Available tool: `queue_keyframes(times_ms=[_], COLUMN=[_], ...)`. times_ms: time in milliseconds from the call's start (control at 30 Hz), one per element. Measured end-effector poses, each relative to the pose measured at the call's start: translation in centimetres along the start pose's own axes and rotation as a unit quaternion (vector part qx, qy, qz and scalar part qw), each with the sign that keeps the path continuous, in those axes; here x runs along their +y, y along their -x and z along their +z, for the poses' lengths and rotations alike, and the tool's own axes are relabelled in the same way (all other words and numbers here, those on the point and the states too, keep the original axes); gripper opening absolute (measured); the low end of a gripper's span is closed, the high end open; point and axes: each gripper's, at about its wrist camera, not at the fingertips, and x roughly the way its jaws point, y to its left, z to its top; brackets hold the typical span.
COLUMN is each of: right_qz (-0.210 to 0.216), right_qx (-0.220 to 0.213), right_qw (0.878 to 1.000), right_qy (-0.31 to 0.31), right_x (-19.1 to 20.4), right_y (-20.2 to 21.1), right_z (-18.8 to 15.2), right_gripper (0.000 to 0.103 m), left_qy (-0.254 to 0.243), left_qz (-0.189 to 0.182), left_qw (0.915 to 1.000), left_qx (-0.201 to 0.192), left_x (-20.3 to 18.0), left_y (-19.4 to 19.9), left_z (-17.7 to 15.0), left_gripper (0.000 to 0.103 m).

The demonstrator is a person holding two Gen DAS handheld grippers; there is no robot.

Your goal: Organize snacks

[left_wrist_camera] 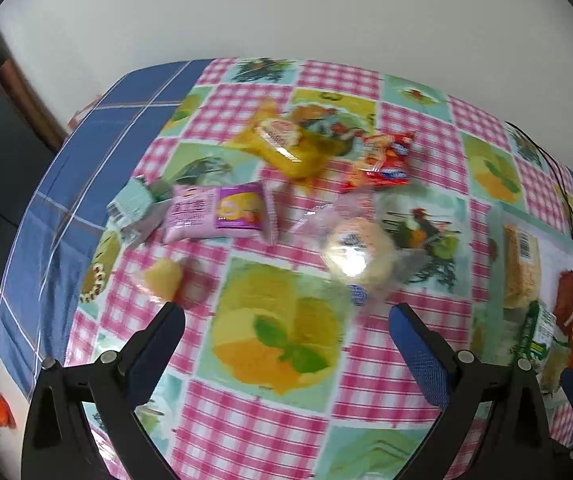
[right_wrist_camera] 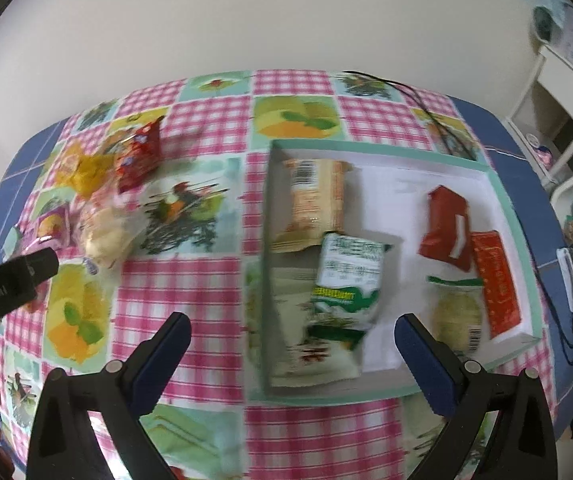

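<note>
Snacks: several lying loose left of the tray [right_wrist_camera: 498,184], others already inside. Nearest loose one, a round bun in clear wrap [left_wrist_camera: 356,254], likely light, soft, slippery; best pinched at the crimped end. Left gripper [left_wrist_camera: 286,320], right gripper [right_wrist_camera: 292,330]: both wide apart, empty.

Both wrist cameras look steeply down from above the table [left_wrist_camera: 270,412], past their own finger pairs. The left view faces the loose snacks at the table's middle; the right faces the box [right_wrist_camera: 514,216] toward the right edge. Both share the clear-wrapped bun [left_wrist_camera: 356,250] and box.
</note>
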Motion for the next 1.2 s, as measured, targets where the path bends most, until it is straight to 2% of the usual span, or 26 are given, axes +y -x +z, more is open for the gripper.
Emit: queue_keyframes(times_ms=[333,600,767,1067,1200], right_qz=[0.032,0.061,0.091,0.078,0.083], right_qx=[0.015,0.027,0.017,-0.002,0.011], right_qw=[0.999,0.997,0.994,0.991,0.988], right_qy=[0.040,0.049,0.053,0.106,0.129], right_x=[5.4,7.4,8.6,12.9,14.7], right_y=[-1.1,-2.3,-2.6,-4.2,-5.5], right_z=[-0.6,-0.5,1.1,5.6,6.8], right_gripper=[0.103,0.103,0.103,0.103,0.103], left_qy=[0.057,0.088,0.105,0.128,0.132], left_qz=[0.007,0.012,0.001,-0.020,-0.029], left_qw=[0.9982,0.9955,0.9933,0.9892,0.9882], left_qx=[0.017,0.032,0.048,0.067,0.072], left_x=[6.7,10.8,12.7,14.4,14.6], left_y=[-1.4,-3.3,-4.9,-7.4,-8.3], left_z=[0.1,0.5,0.8,1.1,1.3], left_gripper=[0.102,0.101,0.101,0.101,0.101])
